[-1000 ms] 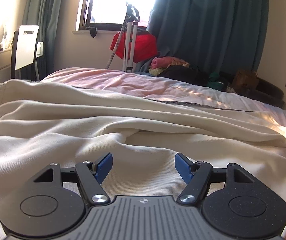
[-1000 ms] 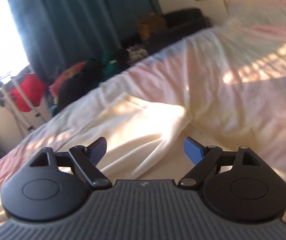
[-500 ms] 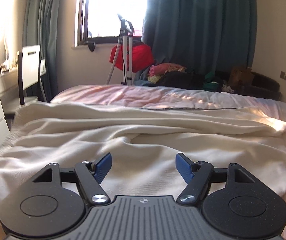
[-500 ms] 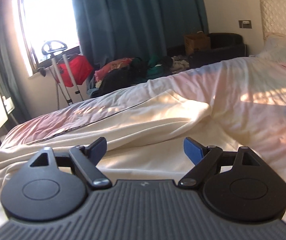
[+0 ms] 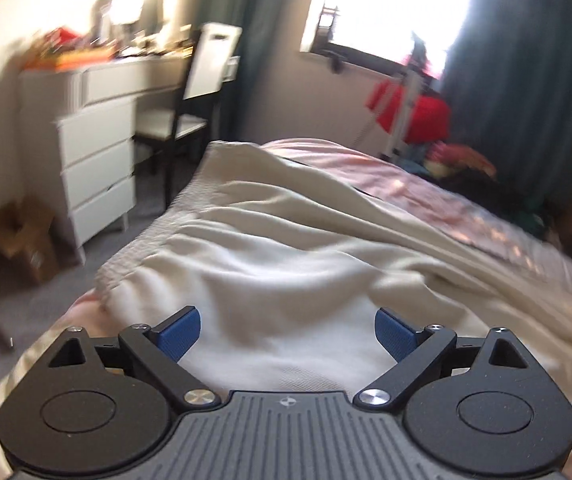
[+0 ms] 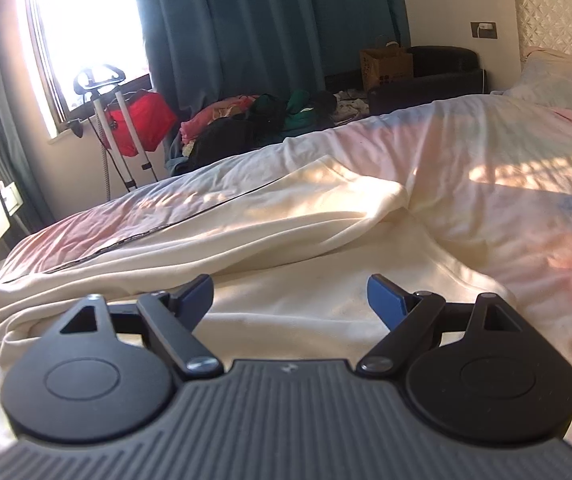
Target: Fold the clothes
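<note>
left gripper (image 5: 286, 332) tilted down, jaws opening, nothing between, right gripper (image 6: 289, 298) spread wide, empty

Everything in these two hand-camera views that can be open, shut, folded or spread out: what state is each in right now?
left gripper: jaws opening, nothing between them.
right gripper: open, empty.
cream garment: rumpled, lying on the bed, not yet neatly folded.
bed cover: spread out, wrinkled.
teal curtain: drawn aside, window uncovered.
dresser drawers: shut.
clothes pile: heaped, unfolded, beyond the bed.

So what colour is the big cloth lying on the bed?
Cream, almost off-white. The cloth shows best in the right wrist view, spread over the pink bed.
</note>
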`<state>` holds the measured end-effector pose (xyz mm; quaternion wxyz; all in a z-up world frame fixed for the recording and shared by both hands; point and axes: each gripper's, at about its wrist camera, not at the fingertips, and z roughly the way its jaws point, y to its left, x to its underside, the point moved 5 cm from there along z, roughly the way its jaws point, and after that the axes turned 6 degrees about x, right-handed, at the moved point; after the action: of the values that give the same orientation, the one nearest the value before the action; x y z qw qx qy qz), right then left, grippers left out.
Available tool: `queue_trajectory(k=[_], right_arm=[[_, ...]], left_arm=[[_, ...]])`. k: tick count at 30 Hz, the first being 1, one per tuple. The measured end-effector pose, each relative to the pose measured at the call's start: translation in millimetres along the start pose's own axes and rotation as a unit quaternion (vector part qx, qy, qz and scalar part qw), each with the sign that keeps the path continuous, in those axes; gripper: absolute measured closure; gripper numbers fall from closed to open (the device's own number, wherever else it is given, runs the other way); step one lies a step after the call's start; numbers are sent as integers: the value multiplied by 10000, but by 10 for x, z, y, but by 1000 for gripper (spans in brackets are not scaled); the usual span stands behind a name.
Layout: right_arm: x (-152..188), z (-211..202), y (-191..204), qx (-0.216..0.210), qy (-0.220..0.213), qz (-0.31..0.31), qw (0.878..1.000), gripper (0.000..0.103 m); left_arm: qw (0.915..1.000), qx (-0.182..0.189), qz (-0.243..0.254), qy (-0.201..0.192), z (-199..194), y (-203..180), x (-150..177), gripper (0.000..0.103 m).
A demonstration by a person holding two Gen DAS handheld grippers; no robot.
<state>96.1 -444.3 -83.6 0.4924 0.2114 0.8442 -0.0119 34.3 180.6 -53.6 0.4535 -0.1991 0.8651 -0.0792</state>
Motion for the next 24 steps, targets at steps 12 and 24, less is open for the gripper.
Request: queue_trajectory(k=[12,24], right_arm=[[-35,23,-351,191,32,769,9968,17],[223,326,-1476,1112,498,2594,9581,17]], left_arm=[[9558,-256,-2877,545,138,1077,201,5],[9340,753,-3419,709,379,1157,335,14]])
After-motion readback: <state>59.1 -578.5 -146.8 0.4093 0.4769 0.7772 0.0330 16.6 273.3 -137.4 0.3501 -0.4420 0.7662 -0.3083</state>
